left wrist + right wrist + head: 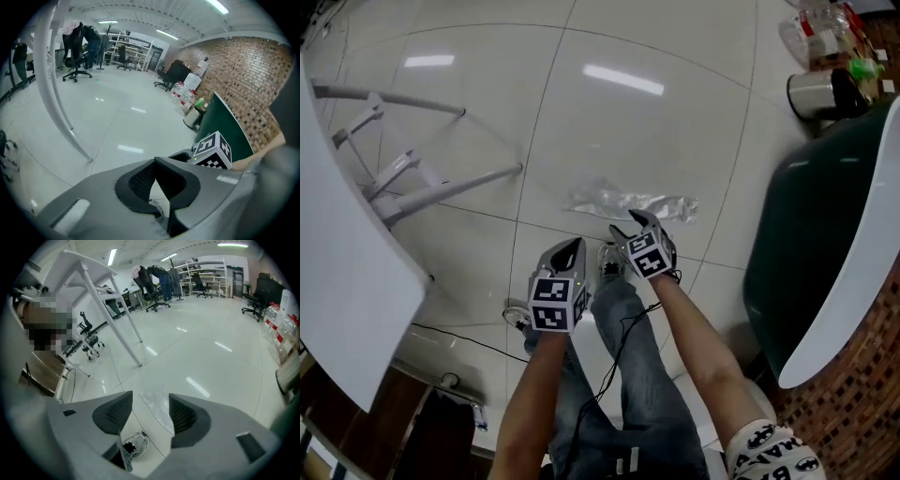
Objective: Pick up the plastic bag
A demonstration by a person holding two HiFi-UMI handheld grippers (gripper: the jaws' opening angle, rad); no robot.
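A clear, crumpled plastic bag lies flat on the glossy white tile floor, just ahead of my feet. My right gripper hangs in the air above its near edge, jaws open and empty. In the right gripper view the bag shows on the floor between the spread pads of that gripper. My left gripper is held lower left of the bag, well short of it. Its tips meet in the left gripper view, with nothing between them.
A white table top and its slanted legs stand at the left. A dark green curved seat fills the right, with a metal bin and bottles behind it. My shoe and a floor cable lie below.
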